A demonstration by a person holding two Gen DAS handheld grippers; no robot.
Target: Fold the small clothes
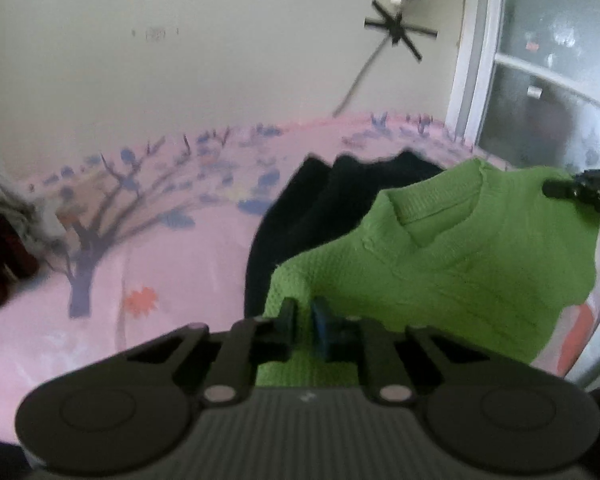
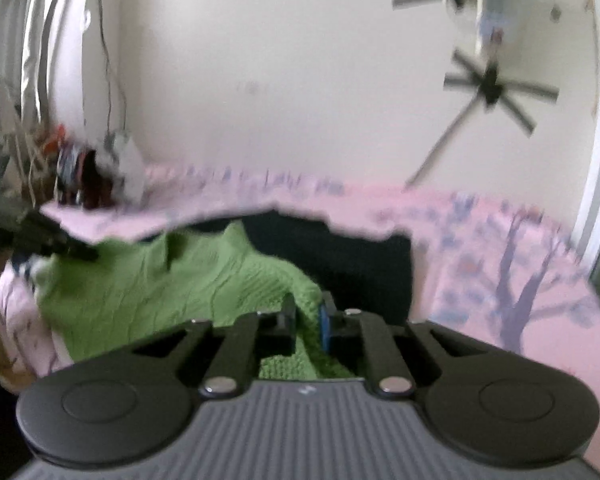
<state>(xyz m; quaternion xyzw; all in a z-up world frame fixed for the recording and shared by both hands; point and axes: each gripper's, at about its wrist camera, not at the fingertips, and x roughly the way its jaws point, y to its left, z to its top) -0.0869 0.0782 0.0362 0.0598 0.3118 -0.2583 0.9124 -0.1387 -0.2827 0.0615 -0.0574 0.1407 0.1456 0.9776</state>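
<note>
A small green knit sweater hangs stretched between my two grippers above the bed. My left gripper is shut on one shoulder of the sweater. My right gripper is shut on the other shoulder of the green sweater. The right gripper also shows in the left wrist view at the far right, pinching the cloth. The left gripper shows in the right wrist view at the far left. The neck opening faces the left wrist camera.
A dark garment lies on the pink bedsheet with a tree print, behind the sweater. A wall and a window frame stand behind the bed. Cluttered items sit at the bed's far left corner.
</note>
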